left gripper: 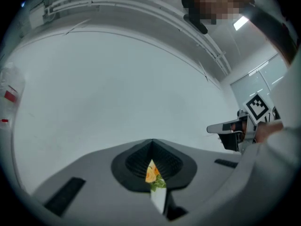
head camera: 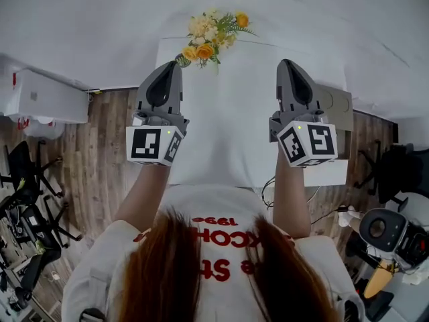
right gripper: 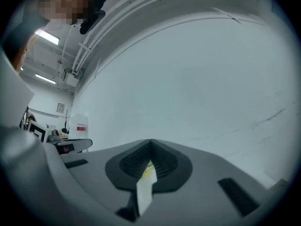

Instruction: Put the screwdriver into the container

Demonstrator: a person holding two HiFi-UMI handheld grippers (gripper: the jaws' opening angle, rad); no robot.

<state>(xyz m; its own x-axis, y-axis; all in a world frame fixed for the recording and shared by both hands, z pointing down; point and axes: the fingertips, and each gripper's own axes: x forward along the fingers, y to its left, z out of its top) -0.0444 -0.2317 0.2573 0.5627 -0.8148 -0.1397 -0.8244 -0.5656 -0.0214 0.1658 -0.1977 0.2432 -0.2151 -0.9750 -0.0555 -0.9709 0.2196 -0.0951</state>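
Note:
No screwdriver shows in any view. Both grippers are held up side by side over a white table (head camera: 228,139), with their jaws pointing away from me. My left gripper (head camera: 165,72) is shut, with its jaws together and nothing held. In the left gripper view (left gripper: 151,144) only a thin slit remains, and a bouquet (left gripper: 152,174) shows through it. My right gripper (head camera: 289,70) is likewise shut and empty, and the right gripper view (right gripper: 150,144) shows the same narrow slit. A beige box-like container (head camera: 338,107) sits at the table's right edge, partly hidden behind the right gripper.
A bouquet of yellow and orange flowers (head camera: 213,37) lies at the table's far end. A white cabinet (head camera: 47,98) and black chairs (head camera: 27,186) stand on the wooden floor at the left. Dark equipment (head camera: 392,230) stands at the lower right. A white wall fills both gripper views.

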